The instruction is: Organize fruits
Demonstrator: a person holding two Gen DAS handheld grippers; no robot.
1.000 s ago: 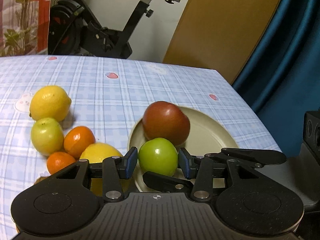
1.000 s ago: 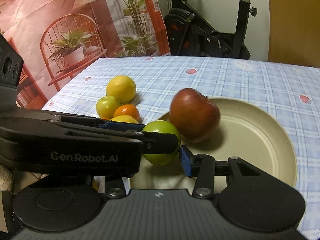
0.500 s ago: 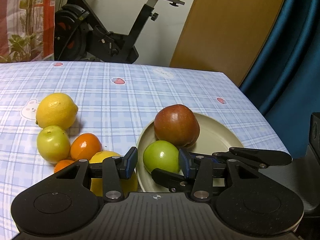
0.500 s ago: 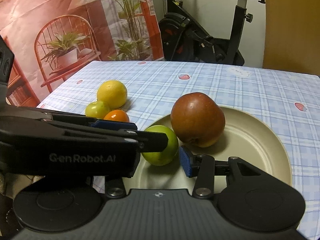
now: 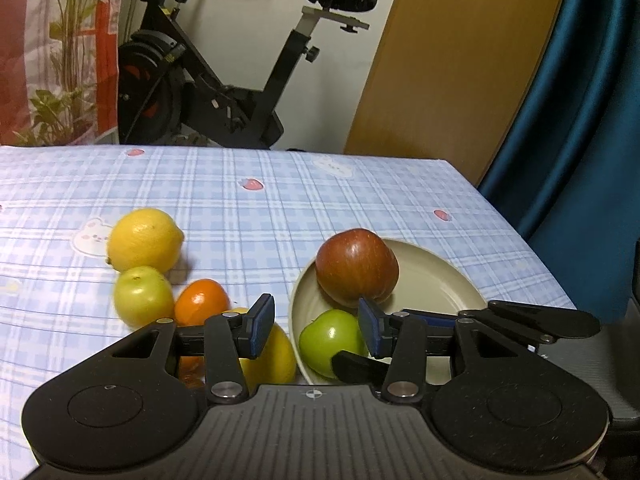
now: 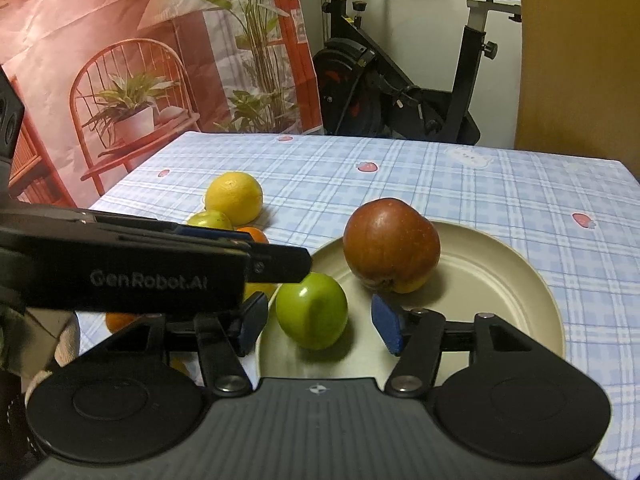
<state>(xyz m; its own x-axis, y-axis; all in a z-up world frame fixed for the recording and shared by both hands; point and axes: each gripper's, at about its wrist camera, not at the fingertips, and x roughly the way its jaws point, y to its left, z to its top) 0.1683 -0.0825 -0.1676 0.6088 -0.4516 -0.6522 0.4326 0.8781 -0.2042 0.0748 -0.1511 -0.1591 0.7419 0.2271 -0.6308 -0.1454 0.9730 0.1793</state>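
A green fruit [image 6: 312,310] rests on the cream plate [image 6: 500,280], just in front of a red apple [image 6: 391,250]. My right gripper [image 6: 319,323] straddles the green fruit. Its jaws are opening, and a gap shows at each blue pad. My left gripper [image 5: 316,326] hovers open above the plate's [image 5: 440,280] near rim with nothing between its pads. The green fruit [image 5: 328,340] shows below it, beside the red apple [image 5: 357,266]. Left of the plate lie a lemon [image 5: 144,240], a pale green fruit [image 5: 142,296], an orange [image 5: 200,302] and a half-hidden second lemon [image 5: 272,356].
The blue checked tablecloth [image 5: 360,200] ends at the right edge close to the plate, with a blue curtain [image 5: 580,120] beyond. An exercise bike [image 5: 224,92] and a wooden panel [image 5: 440,60] stand behind the table. The left gripper's finger [image 6: 280,266] crosses the right wrist view.
The right gripper's pads have spread away from the green fruit, which now lies free on the plate. The left gripper has lifted, so the fruit sits lower in its view.
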